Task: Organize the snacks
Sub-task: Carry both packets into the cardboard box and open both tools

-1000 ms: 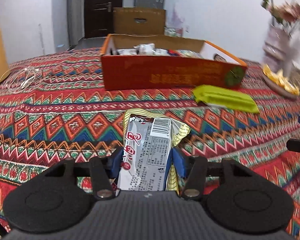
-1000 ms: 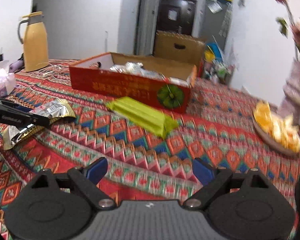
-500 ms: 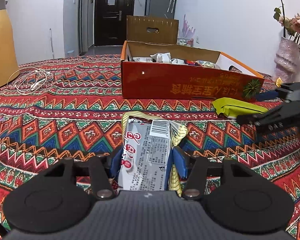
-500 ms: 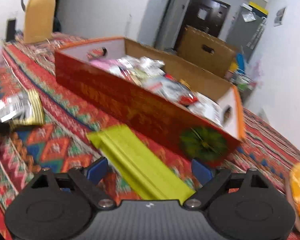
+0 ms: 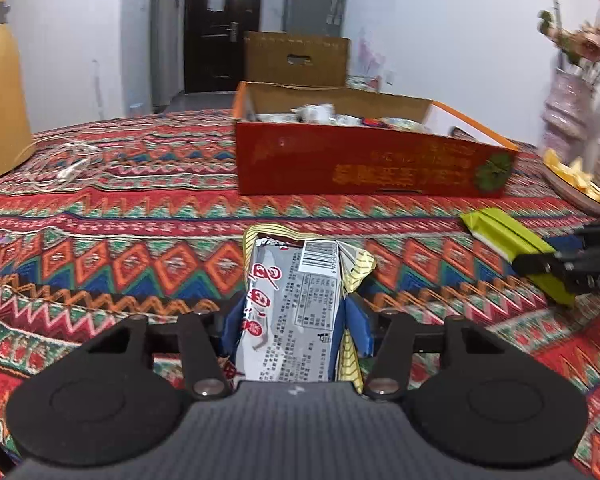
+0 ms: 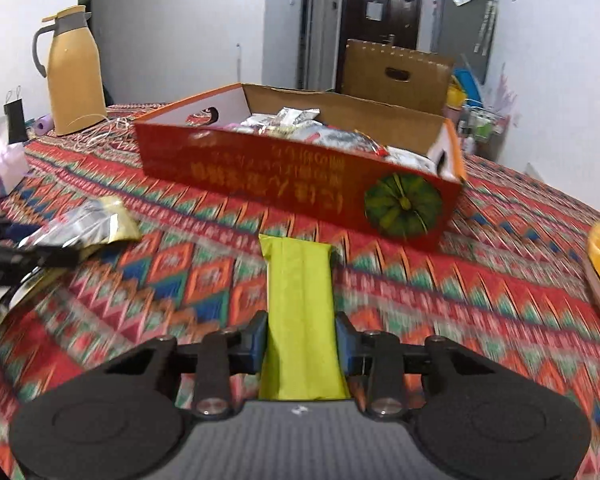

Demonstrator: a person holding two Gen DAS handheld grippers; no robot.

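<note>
A silver and yellow snack packet (image 5: pixel 296 292) sticks forward out of my left gripper (image 5: pixel 294 320), which is shut on it just above the patterned tablecloth. A long green snack packet (image 6: pixel 300 280) lies on the cloth in front of the red cardboard box (image 6: pixel 280 176), which holds several snacks. My right gripper (image 6: pixel 302 344) straddles the green packet's near end; its jaws are closing and the blue pads touch the packet's sides. In the left wrist view the right gripper (image 5: pixel 572 268) sits at the right edge on the green packet (image 5: pixel 504 236).
A yellow thermos jug (image 6: pixel 74 76) and a white cable (image 5: pixel 60 168) are at the back left. A vase of flowers (image 5: pixel 568 108) and a plate of orange slices (image 5: pixel 576 176) stand at the right. A brown carton (image 6: pixel 396 76) stands behind the red box.
My right gripper moved forward and down over the green packet and its wide jaws narrowed onto it. The left gripper kept its hold on the silver packet and stayed put.
</note>
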